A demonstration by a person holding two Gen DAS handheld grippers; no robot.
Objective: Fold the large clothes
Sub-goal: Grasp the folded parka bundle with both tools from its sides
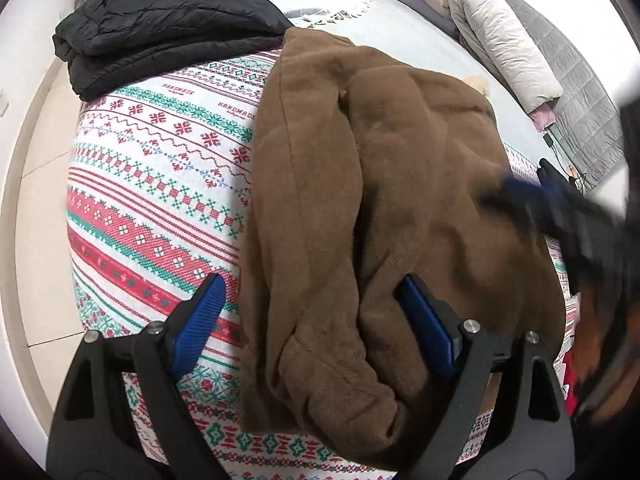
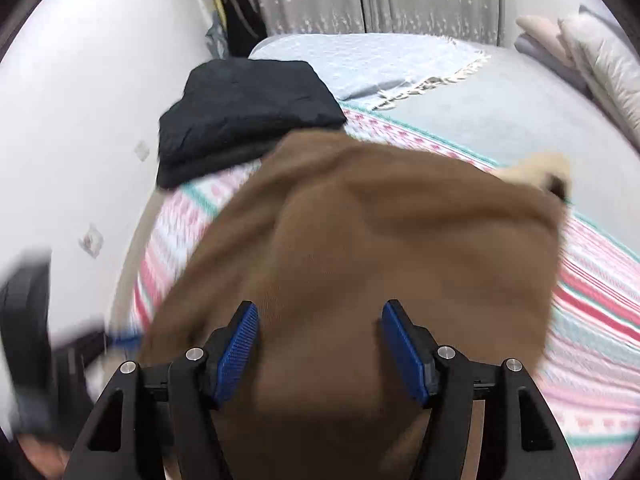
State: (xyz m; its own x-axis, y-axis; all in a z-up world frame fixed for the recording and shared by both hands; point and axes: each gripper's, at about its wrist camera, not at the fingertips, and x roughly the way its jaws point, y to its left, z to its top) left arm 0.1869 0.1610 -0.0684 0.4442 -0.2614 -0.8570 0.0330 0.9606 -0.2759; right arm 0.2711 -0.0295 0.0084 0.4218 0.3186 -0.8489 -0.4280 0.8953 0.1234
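Observation:
A large brown fleece garment (image 1: 380, 200) lies partly folded on a patterned red, green and white bedspread (image 1: 160, 184). My left gripper (image 1: 316, 304) is open, its blue pads apart over the garment's near left edge. The right gripper shows blurred at the right of the left wrist view (image 1: 560, 216). In the right wrist view the brown garment (image 2: 380, 248) is blurred, and my right gripper (image 2: 320, 340) is open just above it. A cream fur trim (image 2: 540, 172) shows at the garment's far right corner.
A folded black jacket (image 1: 160, 24) lies at the far left of the bed, also in the right wrist view (image 2: 248, 112). A light blue fringed blanket (image 2: 360, 64) covers the far end. Grey and white quilts (image 1: 512, 52) are piled at the right. Tiled floor (image 1: 36, 184) lies left of the bed.

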